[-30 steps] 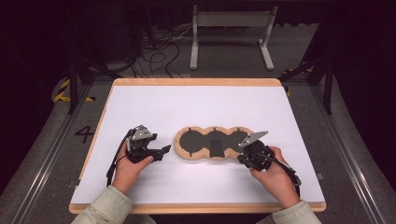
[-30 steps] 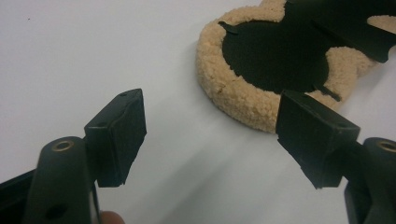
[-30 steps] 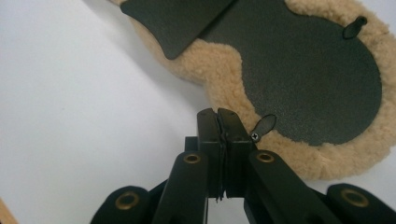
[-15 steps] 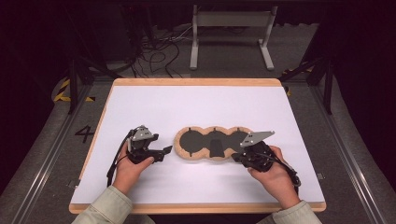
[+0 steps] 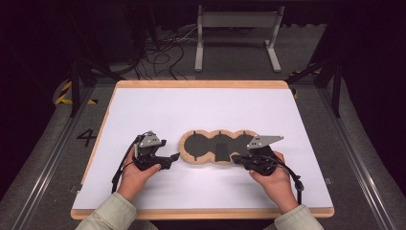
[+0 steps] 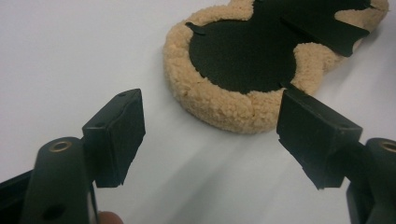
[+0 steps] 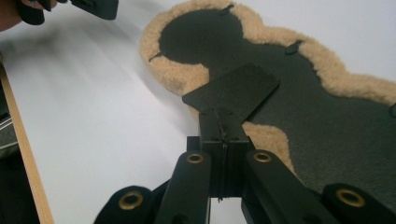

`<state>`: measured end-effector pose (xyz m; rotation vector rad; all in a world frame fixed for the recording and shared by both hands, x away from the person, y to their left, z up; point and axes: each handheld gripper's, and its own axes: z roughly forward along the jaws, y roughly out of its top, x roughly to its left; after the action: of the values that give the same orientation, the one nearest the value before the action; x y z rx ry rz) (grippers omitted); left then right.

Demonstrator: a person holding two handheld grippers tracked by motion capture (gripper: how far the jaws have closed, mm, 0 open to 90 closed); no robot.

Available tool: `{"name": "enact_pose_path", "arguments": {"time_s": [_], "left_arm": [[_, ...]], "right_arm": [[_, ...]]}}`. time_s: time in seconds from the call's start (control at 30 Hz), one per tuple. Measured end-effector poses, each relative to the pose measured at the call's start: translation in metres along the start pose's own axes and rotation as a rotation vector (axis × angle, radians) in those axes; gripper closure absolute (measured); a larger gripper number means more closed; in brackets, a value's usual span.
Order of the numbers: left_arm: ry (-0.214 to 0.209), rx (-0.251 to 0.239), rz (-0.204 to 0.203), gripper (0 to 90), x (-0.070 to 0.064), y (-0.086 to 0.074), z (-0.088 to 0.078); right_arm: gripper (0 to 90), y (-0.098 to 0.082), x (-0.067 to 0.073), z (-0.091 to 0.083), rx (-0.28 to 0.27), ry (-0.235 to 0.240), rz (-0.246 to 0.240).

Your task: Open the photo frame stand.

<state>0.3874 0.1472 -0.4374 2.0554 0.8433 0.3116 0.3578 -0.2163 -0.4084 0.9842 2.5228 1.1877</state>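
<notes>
Table: white top point(image 5: 206, 115) with a wooden edge, dark floor and cables around it.

Pad: a fuzzy tan thing point(image 5: 218, 146) with three round lobes in a row, black on the inside, lying flat near the middle of the table, a bit toward the person's side. Up close in the left gripper view the pad point(image 6: 224, 100) has a thick woolly rim around the black face.

Tab: a flat black tab point(image 7: 233, 91) sticks up off the pad's black face, roughly at the middle lobe. In the high view the tab point(image 5: 221, 152) reads as a darker rectangle near the pad's near edge.

Left gripper: held in the left hand point(image 5: 136, 172), sitting just beside the pad's left lobe point(image 5: 173, 157). From its own camera the left gripper point(image 6: 210, 135) has its jaws spread wide with nothing between them, just white table and the pad's near rim beyond. Not touching the pad as far as I can see.

Right gripper: in the right hand point(image 5: 273, 179), at the pad's right end point(image 5: 239, 160). Its own view shows the right gripper point(image 7: 223, 128) with both jaws pressed together on the base of the tab, so it's pinching that. The tab looks lifted at an angle off the pad.

Other gripper in right view: the left one peeks in at the top left corner point(image 7: 93, 7), well apart from the tab.
</notes>
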Motion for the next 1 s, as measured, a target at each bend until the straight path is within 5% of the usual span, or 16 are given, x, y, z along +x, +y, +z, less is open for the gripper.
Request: {"name": "enact_pose_path", "arguments": {"time_s": [0.53,1.0], "left_arm": [[-0.011,0.014,-0.002,24.3,-0.002,-0.001,0.003],[-0.009,0.029,-0.002,24.2,-0.002,-0.002,0.006]], "right_arm": [[90.0,-0.014,-0.003,0.029,0.139,-0.034,0.023],[90.0,-0.008,-0.003,0.023,0.036,-0.041,0.038]]}}
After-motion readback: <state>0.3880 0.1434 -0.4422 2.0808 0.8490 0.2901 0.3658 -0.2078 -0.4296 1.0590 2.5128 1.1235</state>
